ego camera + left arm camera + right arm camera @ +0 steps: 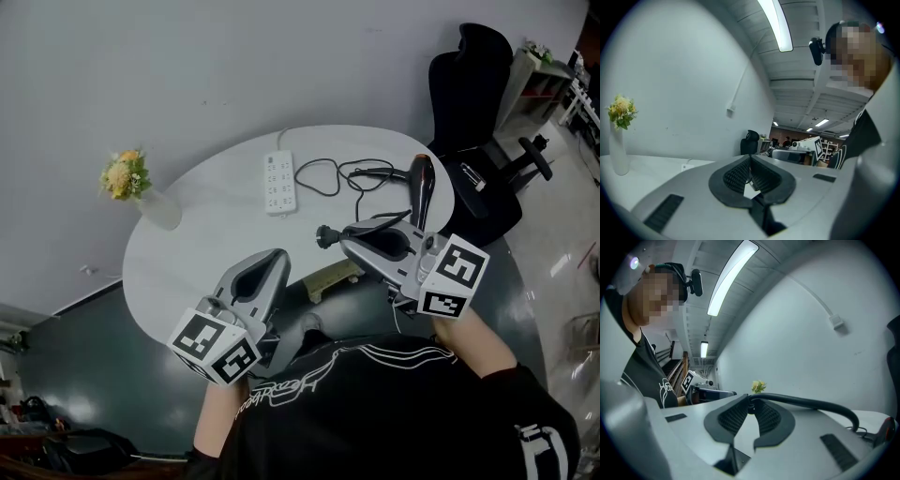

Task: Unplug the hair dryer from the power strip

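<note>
A vase of yellow flowers (141, 192) stands far left on the white oval table (216, 150). My left gripper (277, 255) is pinched shut, empty. The power strip (279, 181) lies mid-table. My right gripper (345, 234) clamps the plug (325, 236), apart from the strip. The hair dryer (422, 186) lies at the table's right, with a black office chair (473, 84) beyond.

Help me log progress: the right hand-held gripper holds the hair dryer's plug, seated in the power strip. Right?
No. The head view shows the plug out of the power strip, held clear of it by the right hand-held gripper.
</note>
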`<state>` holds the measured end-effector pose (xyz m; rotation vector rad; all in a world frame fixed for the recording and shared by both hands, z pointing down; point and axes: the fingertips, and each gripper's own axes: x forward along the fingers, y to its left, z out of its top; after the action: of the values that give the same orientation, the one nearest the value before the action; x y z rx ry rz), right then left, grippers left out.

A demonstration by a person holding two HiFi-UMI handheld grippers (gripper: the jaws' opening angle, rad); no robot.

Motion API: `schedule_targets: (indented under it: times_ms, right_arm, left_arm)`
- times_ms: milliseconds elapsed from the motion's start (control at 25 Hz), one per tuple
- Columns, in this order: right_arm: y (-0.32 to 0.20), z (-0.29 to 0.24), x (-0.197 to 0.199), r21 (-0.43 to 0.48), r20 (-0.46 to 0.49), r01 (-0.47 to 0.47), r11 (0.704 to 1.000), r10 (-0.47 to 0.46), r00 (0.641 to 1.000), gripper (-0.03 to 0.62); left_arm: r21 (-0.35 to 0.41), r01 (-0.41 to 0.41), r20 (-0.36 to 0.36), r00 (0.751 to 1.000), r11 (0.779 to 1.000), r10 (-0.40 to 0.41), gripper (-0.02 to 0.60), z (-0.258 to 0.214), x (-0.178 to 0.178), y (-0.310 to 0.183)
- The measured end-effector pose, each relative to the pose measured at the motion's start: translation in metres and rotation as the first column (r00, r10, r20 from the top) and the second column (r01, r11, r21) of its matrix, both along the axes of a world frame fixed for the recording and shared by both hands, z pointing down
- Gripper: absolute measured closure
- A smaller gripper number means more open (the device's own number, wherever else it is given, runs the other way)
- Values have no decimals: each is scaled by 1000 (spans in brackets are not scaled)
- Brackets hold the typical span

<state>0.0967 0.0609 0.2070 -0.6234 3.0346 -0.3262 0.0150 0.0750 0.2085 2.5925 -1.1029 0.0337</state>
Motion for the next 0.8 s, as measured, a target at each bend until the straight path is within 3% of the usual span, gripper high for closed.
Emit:
schedule_targets:
  times_ms: [800]
  right_arm:
    - [26, -20, 12, 28, 17, -25, 999, 24, 1000, 568]
  left_arm:
    - [63, 3, 45, 999, 998, -6, 572, -20, 9, 30]
